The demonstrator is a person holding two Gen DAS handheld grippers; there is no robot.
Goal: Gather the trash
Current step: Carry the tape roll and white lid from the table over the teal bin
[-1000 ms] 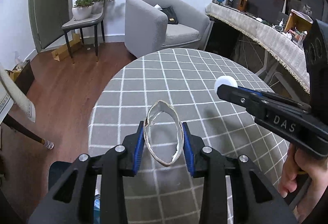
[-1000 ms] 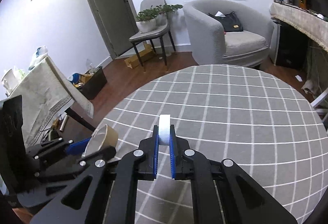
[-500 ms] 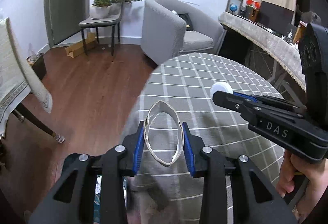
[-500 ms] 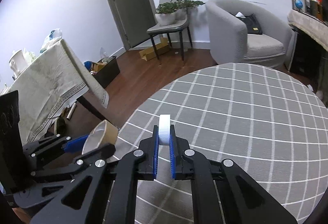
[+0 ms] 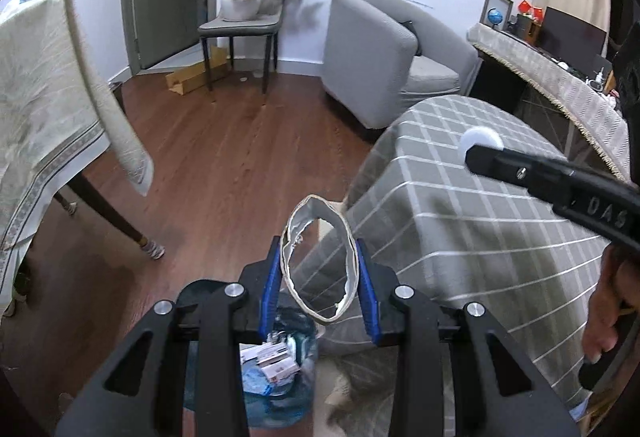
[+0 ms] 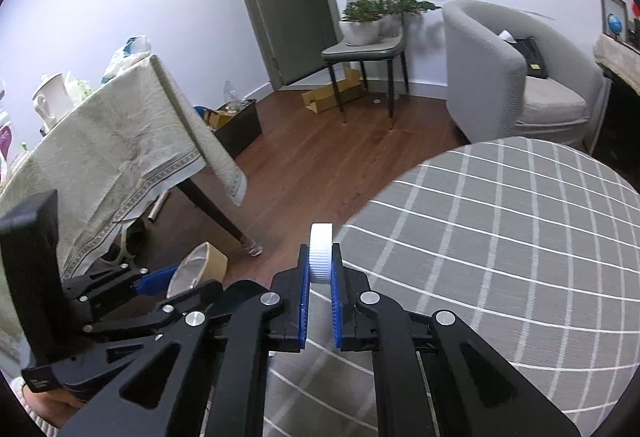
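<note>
**Two pieces of trash carried over the bin**

A torn cardboard tape ring (image 5: pixel 318 259) is clamped across its width between the blue pads of the left gripper (image 5: pixel 318 289), and it is squashed into an oval by that grip. A white ribbed bottle cap (image 6: pixel 321 252) is pinched on its flat faces by the right gripper (image 6: pixel 320 277), whose jaws are closed on it near the fingertips.

The ring is judged to be light, thin-walled and springy; since it yields under pressure, it is best held across its sides, as it is here. Its ragged inner lining may snag on a pad. The cap is judged to be small, stiff and light. The ribbed rim would offer good friction, but the smooth faces are the parts gripped, so a slip is possible if the squeeze is eased.

Only in the left wrist view is the blue-lined trash bin (image 5: pixel 280 365) shown, low behind the fingers and already holding paper scraps. The ring is held roughly above it, off the edge of the checked tablecloth (image 5: pixel 460 221). In the right wrist view the bin is hidden, but the cap's ribbing and the ring's brown outer wall (image 6: pixel 200 267) are shown, and the cap is seen near the table's edge.
</note>
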